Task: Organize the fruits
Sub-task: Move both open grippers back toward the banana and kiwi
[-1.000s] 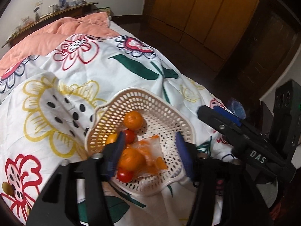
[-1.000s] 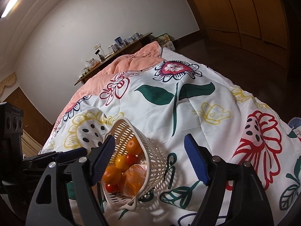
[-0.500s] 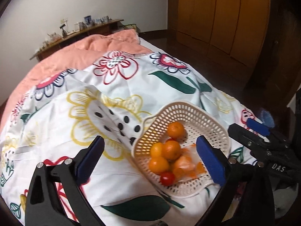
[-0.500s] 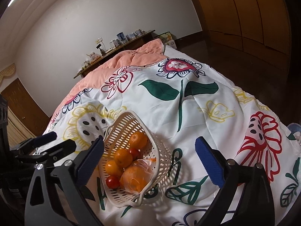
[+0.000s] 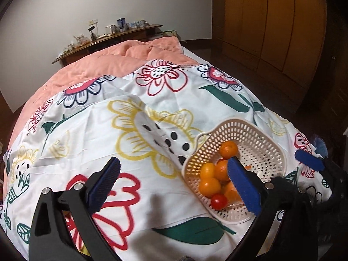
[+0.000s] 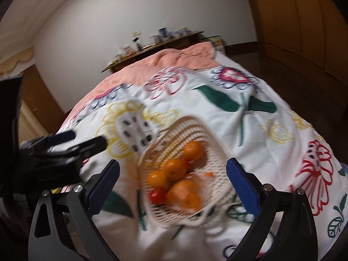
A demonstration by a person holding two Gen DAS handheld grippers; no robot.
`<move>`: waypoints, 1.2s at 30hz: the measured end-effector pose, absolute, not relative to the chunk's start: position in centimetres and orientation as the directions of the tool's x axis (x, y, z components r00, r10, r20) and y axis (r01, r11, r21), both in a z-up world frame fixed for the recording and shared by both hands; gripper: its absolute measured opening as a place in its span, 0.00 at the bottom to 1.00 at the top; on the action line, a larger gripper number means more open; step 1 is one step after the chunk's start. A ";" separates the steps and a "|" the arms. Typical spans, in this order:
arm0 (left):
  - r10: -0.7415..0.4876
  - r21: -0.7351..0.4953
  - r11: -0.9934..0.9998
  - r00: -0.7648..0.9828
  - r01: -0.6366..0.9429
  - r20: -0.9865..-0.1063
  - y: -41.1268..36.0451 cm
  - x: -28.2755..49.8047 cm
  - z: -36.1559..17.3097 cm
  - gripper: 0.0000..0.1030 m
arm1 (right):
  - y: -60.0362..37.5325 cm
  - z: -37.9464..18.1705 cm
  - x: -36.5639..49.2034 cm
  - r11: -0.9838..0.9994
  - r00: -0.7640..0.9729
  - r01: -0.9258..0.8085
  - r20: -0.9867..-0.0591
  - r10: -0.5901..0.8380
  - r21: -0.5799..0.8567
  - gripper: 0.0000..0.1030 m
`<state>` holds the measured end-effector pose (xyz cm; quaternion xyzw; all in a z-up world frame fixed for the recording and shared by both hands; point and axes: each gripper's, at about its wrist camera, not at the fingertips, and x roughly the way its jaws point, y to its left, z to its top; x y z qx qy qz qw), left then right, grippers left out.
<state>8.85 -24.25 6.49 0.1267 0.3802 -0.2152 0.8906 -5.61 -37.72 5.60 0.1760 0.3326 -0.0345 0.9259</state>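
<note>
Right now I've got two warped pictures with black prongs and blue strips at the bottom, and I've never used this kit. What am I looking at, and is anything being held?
Each picture comes from a fisheye camera mounted on a hand-held gripper, looking forward along its two fingers. The black prongs with blue pads are those fingers. One view belongs to the left gripper, the other to the right gripper; the right view is blurred.

Both look over a bed with a flowered quilt. On it sits a white perforated basket, tipped toward the cameras, holding several oranges, a small red tomato and what looks like a clear bag of fruit.

Both grippers are open and hold nothing. The right gripper's fingers stand either side of the basket without touching it.
</note>
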 end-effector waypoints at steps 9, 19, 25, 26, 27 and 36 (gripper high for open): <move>-0.271 0.041 0.902 0.639 0.429 -0.720 -21.0 8.7 7.2 0.97 | -31.3 5.7 -5.2 0.971 0.735 0.021 -0.663 0.145 0.236 0.95; -0.252 0.010 0.930 0.660 0.366 -0.708 -16.3 8.2 7.8 0.97 | -26.7 5.0 -5.4 0.979 0.670 -0.073 -0.718 0.189 0.190 0.95; -0.221 -0.008 0.953 0.677 0.303 -0.702 -11.8 7.8 8.2 0.97 | -25.6 4.2 -5.9 0.981 0.633 -0.076 -0.752 0.185 0.177 0.95; -0.210 -0.008 0.958 0.679 0.288 -0.703 -11.0 7.7 8.1 0.97 | -25.5 4.2 -6.0 0.981 0.631 -0.075 -0.753 0.186 0.180 0.95; -0.201 -0.008 0.961 0.680 0.276 -0.705 -10.4 7.8 8.0 0.97 | -25.3 4.1 -6.1 0.981 0.629 -0.076 -0.755 0.188 0.181 0.95; -0.119 -0.033 0.990 0.685 0.137 -0.718 -2.9 7.3 7.4 0.97 | -22.9 3.8 -6.2 0.981 0.600 -0.124 -0.776 0.195 0.151 0.95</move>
